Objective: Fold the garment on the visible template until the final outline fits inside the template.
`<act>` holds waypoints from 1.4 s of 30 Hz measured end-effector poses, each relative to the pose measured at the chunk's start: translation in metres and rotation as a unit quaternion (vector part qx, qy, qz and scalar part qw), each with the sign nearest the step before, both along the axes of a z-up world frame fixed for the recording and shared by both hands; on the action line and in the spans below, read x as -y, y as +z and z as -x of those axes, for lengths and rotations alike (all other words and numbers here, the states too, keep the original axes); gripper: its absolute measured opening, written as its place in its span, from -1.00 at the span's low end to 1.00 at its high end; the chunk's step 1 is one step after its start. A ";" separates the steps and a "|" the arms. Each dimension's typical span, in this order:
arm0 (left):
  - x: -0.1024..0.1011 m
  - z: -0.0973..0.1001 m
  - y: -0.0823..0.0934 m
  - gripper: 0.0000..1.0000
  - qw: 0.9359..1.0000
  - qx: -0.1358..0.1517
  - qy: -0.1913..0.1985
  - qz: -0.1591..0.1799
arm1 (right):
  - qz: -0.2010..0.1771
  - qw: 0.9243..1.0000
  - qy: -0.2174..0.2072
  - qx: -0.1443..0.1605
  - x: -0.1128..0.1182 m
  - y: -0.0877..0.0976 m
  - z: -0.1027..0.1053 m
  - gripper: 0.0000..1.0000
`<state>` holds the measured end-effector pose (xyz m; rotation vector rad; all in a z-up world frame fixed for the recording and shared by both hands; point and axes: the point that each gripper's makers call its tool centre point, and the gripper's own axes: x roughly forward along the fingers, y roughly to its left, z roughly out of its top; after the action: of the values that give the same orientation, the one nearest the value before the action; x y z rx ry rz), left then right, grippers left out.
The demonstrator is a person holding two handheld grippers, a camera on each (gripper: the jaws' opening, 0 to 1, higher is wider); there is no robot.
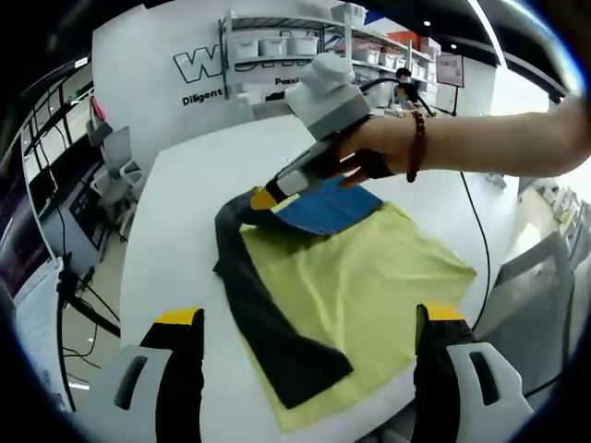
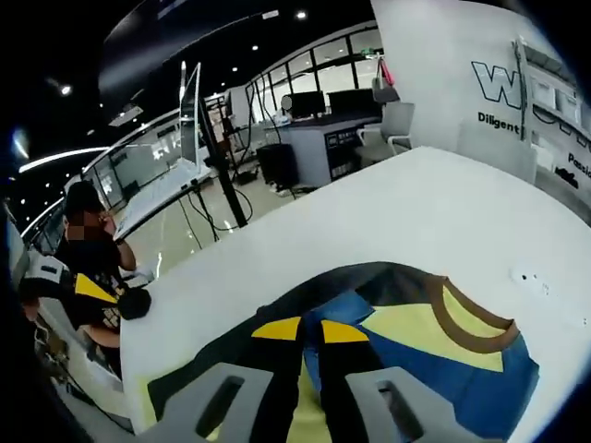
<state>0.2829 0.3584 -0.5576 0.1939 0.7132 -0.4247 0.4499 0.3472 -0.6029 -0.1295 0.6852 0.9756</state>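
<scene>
Surface: a white surface carries everything, and the work sits toward its near edge, within reach of both claws.

Template: a yellow-green template lies flat on the surface as the outline the fold must fit inside; one of its corners reaches the near edge.

Garment: the garment lies on the template, a dark band running along the template's left side and a blue part at its far end. In the right gripper view the same garment shows blue and yellow panels and a brown collar. It looks partly folded, though the dark band appears to spill over the template's left edge, so I judge the task unfinished.

Right claw: the right claw, held in a person's hand, sits at the garment's far end. In its own view the jaws stand nearly together, yellow tips side by side over cloth. They seem pinched on a fold to carry it over the template, but I cannot tell whether fabric is actually between them.

Left claw: the left claw hovers over the near edge with its jaws wide apart and nothing between them, apparently waiting to take the near end of the dark band.

Next move: probably bringing the overhanging band inward, keeping the whole template in sight.
</scene>
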 end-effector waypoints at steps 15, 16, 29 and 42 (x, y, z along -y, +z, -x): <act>-0.002 0.002 -0.002 0.97 1.000 -0.001 -0.001 0.001 | -0.054 0.999 0.008 0.003 -0.015 0.019 -0.001 -0.52; -0.001 0.001 -0.002 0.97 1.000 0.000 0.000 0.002 | -0.055 0.998 0.006 0.004 -0.013 0.020 -0.002 -0.50; -0.007 -0.007 0.001 0.98 1.000 0.006 0.027 0.000 | -0.056 0.998 -0.038 0.009 0.022 0.024 -0.014 -0.21; -0.014 -0.017 0.001 0.98 0.999 0.012 0.051 -0.006 | -0.044 0.996 -0.073 0.018 0.064 0.026 -0.024 -0.06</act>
<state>0.2999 0.3724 -0.5564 0.1732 0.7001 -0.3197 0.4741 0.2837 -0.5773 -0.0199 0.6099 0.8597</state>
